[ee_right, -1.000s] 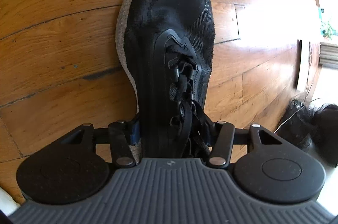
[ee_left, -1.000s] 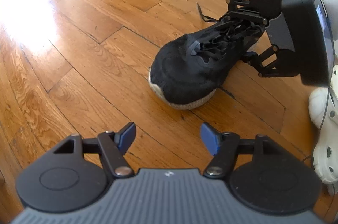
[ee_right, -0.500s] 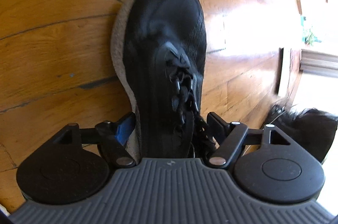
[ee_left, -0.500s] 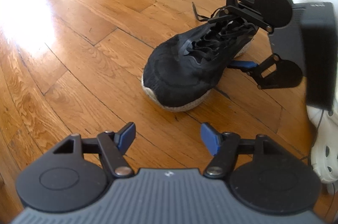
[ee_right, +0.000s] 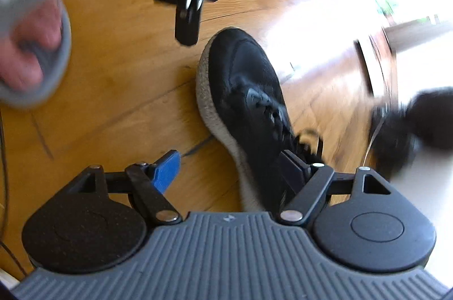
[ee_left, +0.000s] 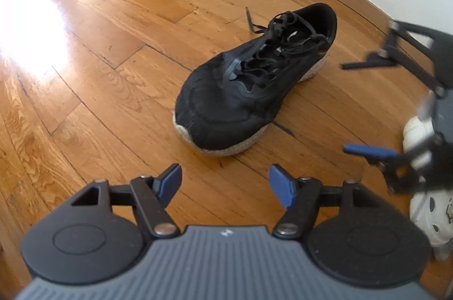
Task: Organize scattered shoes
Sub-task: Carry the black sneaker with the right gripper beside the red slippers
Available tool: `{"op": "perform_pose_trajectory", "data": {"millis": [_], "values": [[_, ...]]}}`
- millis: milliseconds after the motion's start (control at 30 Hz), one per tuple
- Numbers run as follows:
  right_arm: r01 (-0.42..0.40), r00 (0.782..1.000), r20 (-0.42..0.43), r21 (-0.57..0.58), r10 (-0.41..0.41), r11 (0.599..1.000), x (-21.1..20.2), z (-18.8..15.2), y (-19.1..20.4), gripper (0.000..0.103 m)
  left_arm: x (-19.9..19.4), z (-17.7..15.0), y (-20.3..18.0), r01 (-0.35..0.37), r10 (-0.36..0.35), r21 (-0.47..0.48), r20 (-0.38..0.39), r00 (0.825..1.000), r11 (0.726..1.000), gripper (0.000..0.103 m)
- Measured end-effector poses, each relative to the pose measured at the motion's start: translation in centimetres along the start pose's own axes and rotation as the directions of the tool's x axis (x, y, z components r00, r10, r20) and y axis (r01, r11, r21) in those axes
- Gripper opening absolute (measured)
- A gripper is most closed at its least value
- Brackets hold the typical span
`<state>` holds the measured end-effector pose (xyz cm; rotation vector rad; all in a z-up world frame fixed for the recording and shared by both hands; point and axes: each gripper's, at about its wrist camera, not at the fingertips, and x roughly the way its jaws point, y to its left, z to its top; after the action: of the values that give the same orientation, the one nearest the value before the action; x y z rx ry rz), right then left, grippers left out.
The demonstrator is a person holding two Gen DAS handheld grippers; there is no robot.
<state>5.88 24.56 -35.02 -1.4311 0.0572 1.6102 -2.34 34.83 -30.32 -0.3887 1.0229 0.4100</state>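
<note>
right gripper point(ee_left: 365, 107) now off black, pale-soled, loose-laced sneaker point(ee_left: 252, 84), both grippers' jaws wide

Left gripper point(ee_left: 223, 179), ribbed grey housing with small white logo, two round black discs either side, black linkage arms with silver screws, blue-padded fingertips point(ee_left: 170, 181), right gripper point(ee_right: 226, 168) of identical build, one blue pad showing.
</note>
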Motion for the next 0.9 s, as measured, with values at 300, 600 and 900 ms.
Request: {"op": "perform_pose_trajectory", "data": {"millis": [300,600,900], "values": [[0.067,0.996,-0.075,0.386,-0.041,0.920,-3.8,-2.1,0.3,0.077,0.4,0.7,-2.4,0.034,-0.034,0.027,0.013,0.999,0.999,0.067],[0.152,0.980,-0.199,0.724,-0.008,0.673,-7.3,-6.2,-0.3,0.078,0.4,1.9,-7.1,0.141,-0.149,0.159,0.041,0.988,0.977,0.071],[0.263,0.937,-0.338,0.848,0.086,0.461,-12.7,-11.8,1.5,0.081,1.4,1.2,-14.9,0.248,-0.267,0.371,-0.001,0.964,0.895,0.076]]}}
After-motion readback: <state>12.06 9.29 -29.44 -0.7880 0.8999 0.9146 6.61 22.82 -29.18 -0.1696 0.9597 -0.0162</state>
